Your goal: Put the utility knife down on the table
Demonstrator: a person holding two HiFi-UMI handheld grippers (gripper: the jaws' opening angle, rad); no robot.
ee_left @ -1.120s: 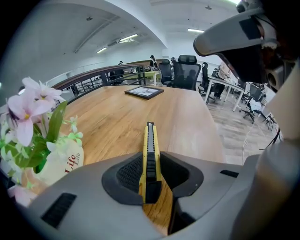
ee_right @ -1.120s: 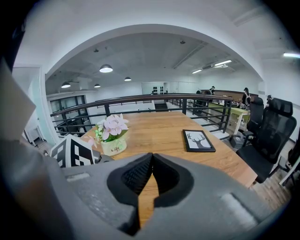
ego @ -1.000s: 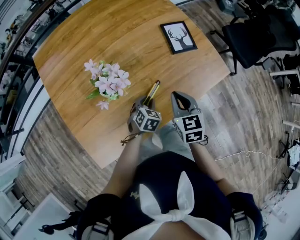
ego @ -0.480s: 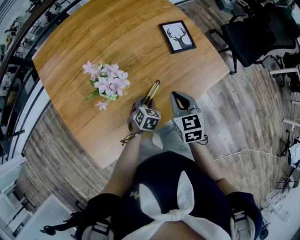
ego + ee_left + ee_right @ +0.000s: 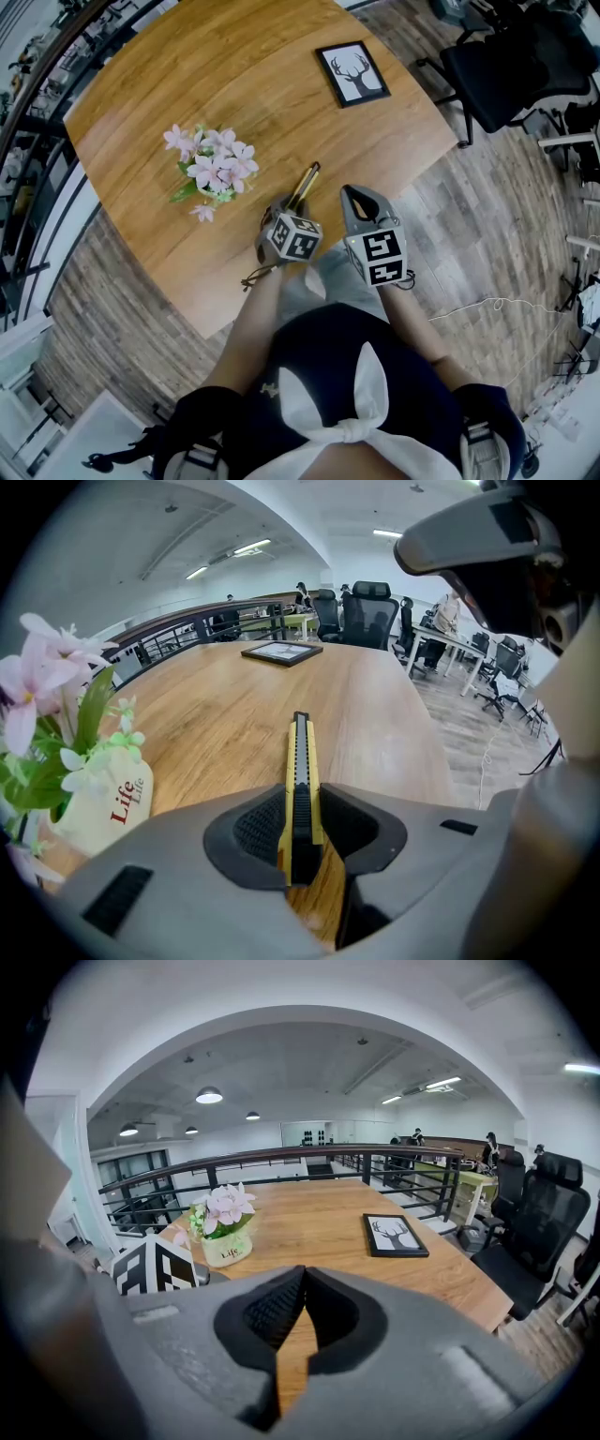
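Note:
A yellow and black utility knife (image 5: 307, 181) (image 5: 300, 761) sticks forward out of my left gripper (image 5: 286, 202) (image 5: 300, 841), whose pads are shut on its handle. The blade end points across the wooden table (image 5: 234, 66), low over the surface; whether it touches I cannot tell. My right gripper (image 5: 352, 193) (image 5: 301, 1279) hovers just right of the left one near the table's front edge, its jaws shut with nothing between them. The left gripper's marker cube (image 5: 155, 1265) shows at the left of the right gripper view.
A pot of pink flowers (image 5: 211, 164) (image 5: 94, 799) (image 5: 225, 1232) stands left of the knife. A framed deer picture (image 5: 354, 73) (image 5: 281, 652) (image 5: 394, 1235) lies farther back on the right. Black office chairs (image 5: 506, 66) stand beyond the table's right edge.

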